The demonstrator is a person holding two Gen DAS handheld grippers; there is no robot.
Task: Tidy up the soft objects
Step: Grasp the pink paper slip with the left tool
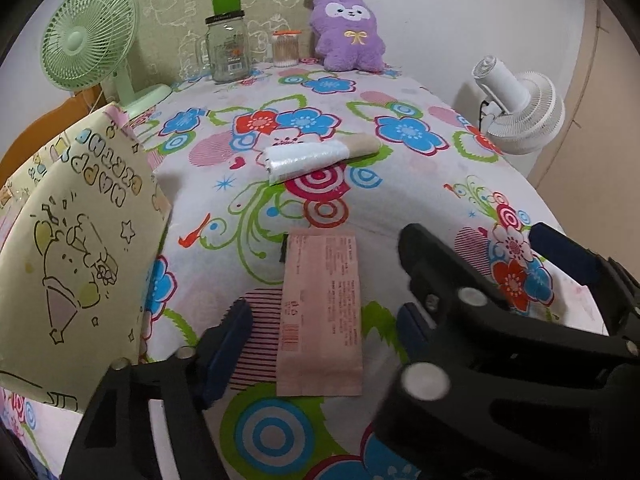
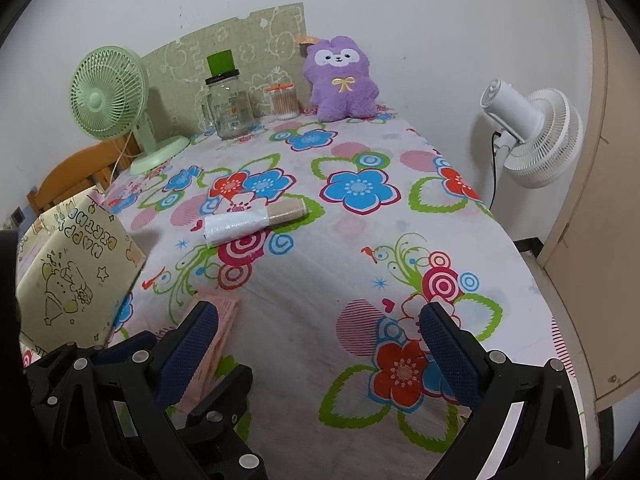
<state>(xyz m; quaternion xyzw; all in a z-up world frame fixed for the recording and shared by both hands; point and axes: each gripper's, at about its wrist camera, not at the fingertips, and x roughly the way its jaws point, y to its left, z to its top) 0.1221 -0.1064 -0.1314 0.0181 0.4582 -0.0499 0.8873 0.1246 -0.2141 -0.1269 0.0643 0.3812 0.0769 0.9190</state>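
A flat pink packet (image 1: 320, 320) lies on the flowered cloth (image 1: 360, 216). My left gripper (image 1: 322, 316) is low over it and open, one blue pad on each side of the packet with a gap to each. My right gripper (image 2: 320, 340) is open over a red flower print with nothing between its fingers; in the left wrist view it sits just right of the packet. A roll of white plastic and beige fabric (image 1: 316, 156) lies mid-table. A purple plush toy (image 1: 348, 32) sits upright at the far edge against the wall.
A pale yellow birthday gift bag (image 1: 80, 240) stands close on the left. At the back stand a green desk fan (image 1: 88, 36), a glass jar (image 1: 228, 48) and a small jar of cotton swabs (image 1: 286, 48). A white fan (image 2: 532, 136) stands off the right edge.
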